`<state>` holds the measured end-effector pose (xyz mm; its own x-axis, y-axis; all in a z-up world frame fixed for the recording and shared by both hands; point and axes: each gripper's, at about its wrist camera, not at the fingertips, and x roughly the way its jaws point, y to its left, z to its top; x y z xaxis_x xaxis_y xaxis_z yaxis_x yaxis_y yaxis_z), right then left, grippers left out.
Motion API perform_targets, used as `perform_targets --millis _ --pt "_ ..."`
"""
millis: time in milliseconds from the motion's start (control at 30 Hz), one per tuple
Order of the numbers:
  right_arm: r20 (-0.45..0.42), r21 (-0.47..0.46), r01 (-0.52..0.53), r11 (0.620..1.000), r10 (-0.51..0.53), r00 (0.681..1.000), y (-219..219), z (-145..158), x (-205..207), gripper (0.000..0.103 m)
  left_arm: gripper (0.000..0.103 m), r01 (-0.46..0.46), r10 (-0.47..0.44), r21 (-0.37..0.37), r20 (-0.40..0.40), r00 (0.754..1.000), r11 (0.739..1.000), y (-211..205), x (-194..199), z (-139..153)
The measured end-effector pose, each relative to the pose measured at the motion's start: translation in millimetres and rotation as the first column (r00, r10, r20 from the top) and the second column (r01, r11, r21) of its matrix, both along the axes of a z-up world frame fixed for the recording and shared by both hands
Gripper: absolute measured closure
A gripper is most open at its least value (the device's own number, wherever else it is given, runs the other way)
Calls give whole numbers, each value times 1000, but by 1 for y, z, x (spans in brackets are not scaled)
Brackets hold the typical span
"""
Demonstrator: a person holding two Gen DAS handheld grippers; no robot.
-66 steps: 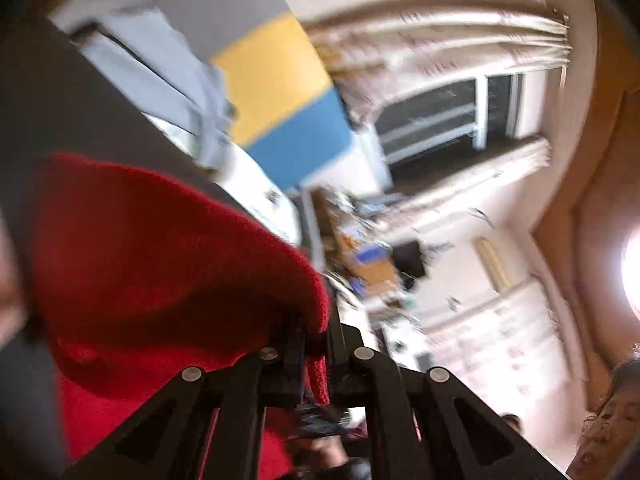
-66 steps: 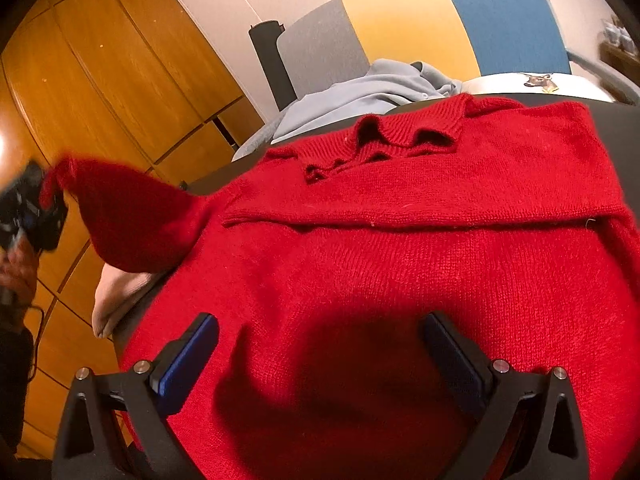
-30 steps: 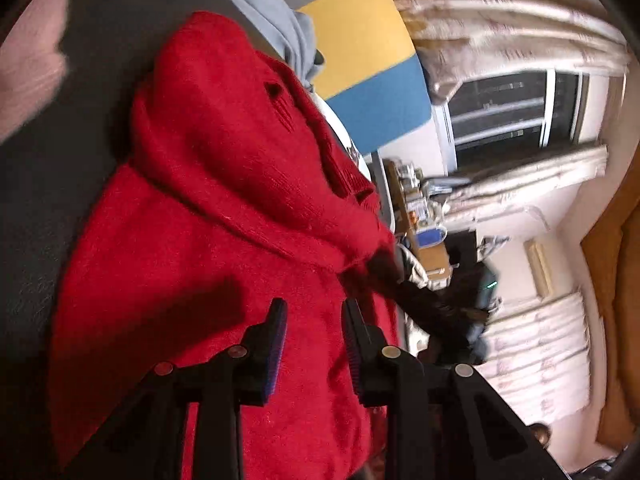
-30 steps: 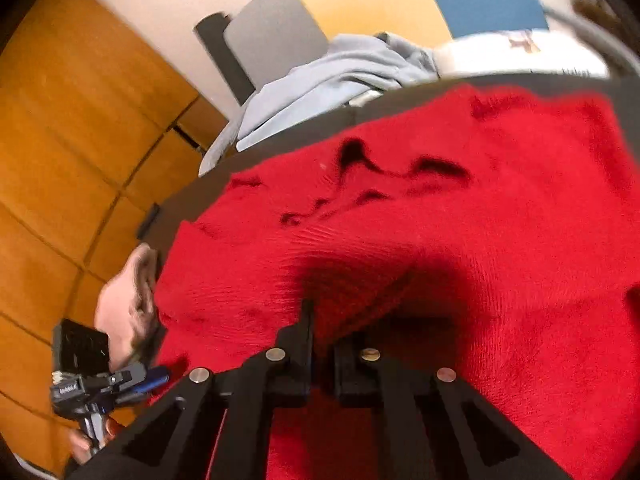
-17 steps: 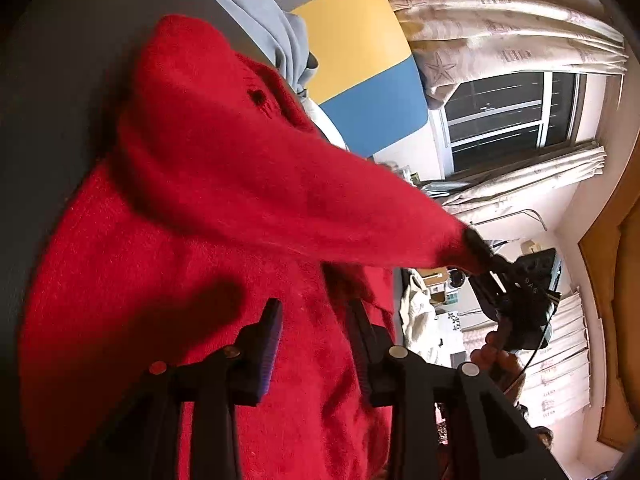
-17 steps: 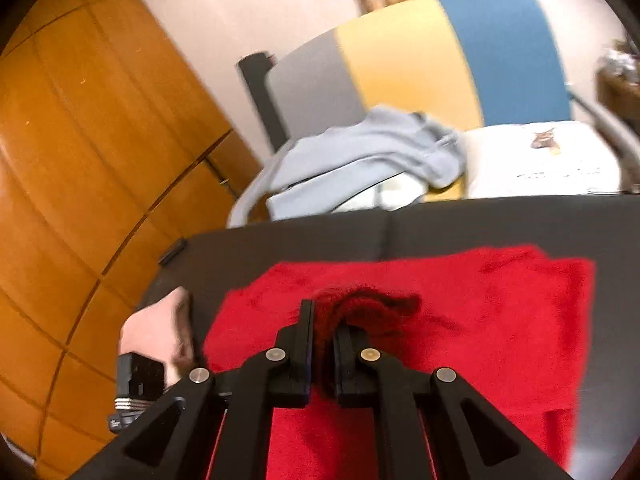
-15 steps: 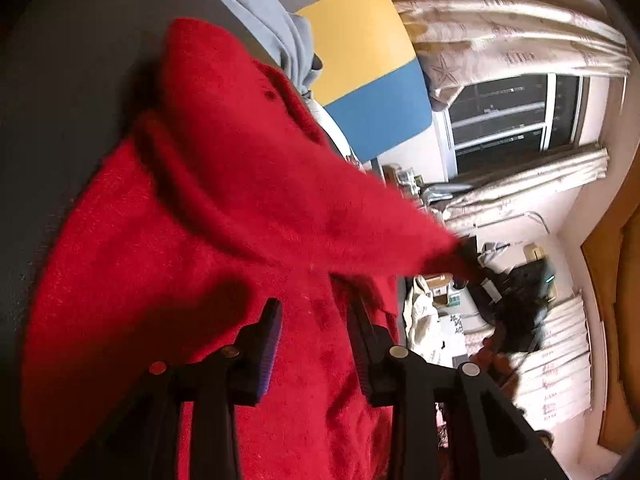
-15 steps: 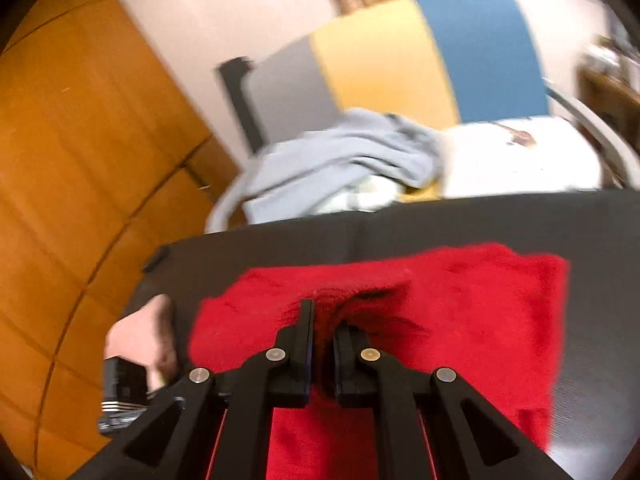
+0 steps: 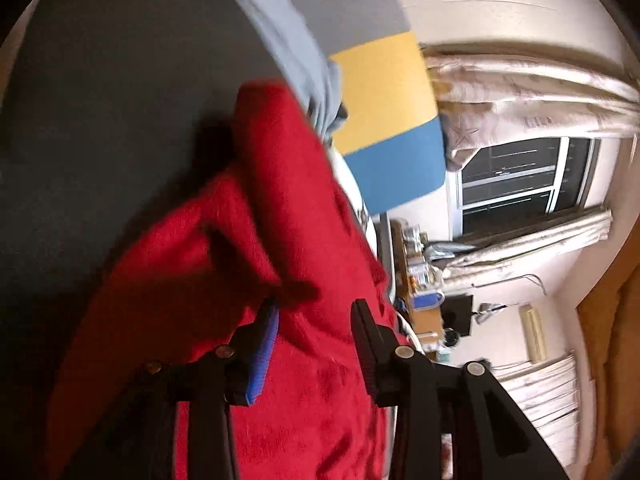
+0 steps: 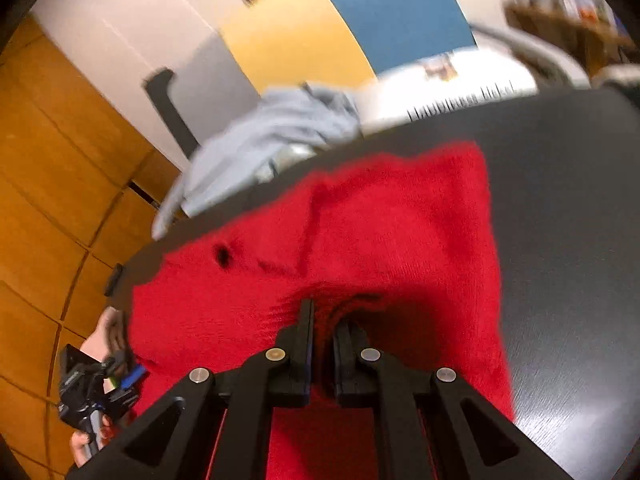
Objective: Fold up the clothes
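A red knitted sweater (image 10: pixel 380 232) lies spread on the dark table (image 10: pixel 560 200). My right gripper (image 10: pixel 324 316) is shut on a raised pinch of its fabric near the middle, and the knit puckers around the fingertips. In the left wrist view the sweater (image 9: pixel 288 216) shows a thick fold running across its body. My left gripper (image 9: pixel 316 312) hovers over that fold at the sweater's left side. Its jaws are opening, and the red knit lies under and between the pads without being pressed. A hand holds the left gripper (image 10: pixel 100 384) at the sweater's lower left edge.
A light blue garment (image 10: pixel 272 132) hangs over the table's far edge, in front of a grey, yellow and blue panel (image 10: pixel 304 40). Wooden cabinet doors (image 10: pixel 48 160) stand to the left. Bare table (image 9: pixel 100 120) lies around the sweater. A window with curtains (image 9: pixel 520 176) is beyond.
The right gripper lifted its pinch of sweater and carried it across the body; the sleeve no longer stretches out to the right. The left jaws have widened.
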<state>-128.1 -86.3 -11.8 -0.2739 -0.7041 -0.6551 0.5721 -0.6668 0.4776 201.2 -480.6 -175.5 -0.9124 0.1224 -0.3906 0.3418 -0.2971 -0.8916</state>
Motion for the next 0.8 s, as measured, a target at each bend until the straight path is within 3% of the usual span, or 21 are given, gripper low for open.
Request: perform_targets --millis 167,233,267,367,400,500,567,600,633,667,733,800 --pt "-54 82 -36 996 41 998 0 8 3 94 68 32 -34 38 43 999 999 -5 1 -14" --pt "-1 129 -58 990 59 998 -1 -19 2 90 67 30 -31 37 29 999 999 -6 3 -12" --pt "40 101 -68 993 65 997 3 -27 0 88 66 24 -25 50 18 1000 998 -8 4 -12" --pt "132 -24 -48 999 51 990 14 -39 -12 62 65 -5 6 90 -11 1000 996 -15 6 -13" --pt "144 -53 -38 998 46 989 15 -38 -16 58 65 -16 18 97 -16 1000 995 -17 5 -13" --pt "179 -131 -14 991 37 983 18 -38 -28 58 65 -41 43 111 -14 999 993 -22 0 -15" --pt "186 -93 -48 994 65 980 6 -41 -32 62 68 -54 53 112 14 999 992 -21 -4 -17" --pt "175 -53 -65 996 74 982 -1 -42 -32 79 72 -70 66 108 41 997 992 -21 -5 -18" --pt "159 -13 -83 996 84 984 -8 -42 -30 86 79 -90 84 103 68 994 991 -20 -4 -18" --pt "127 30 -104 994 99 987 -14 -38 -26 92 87 -106 99 85 86 991 991 -19 -2 -17" --pt "20 145 -134 980 133 991 -28 -25 -16 94 99 -120 118 13 107 987 993 -17 -1 -8" --pt "-108 187 -119 975 141 984 -31 5 -9 94 100 -123 132 -88 117 984 989 -13 0 7"
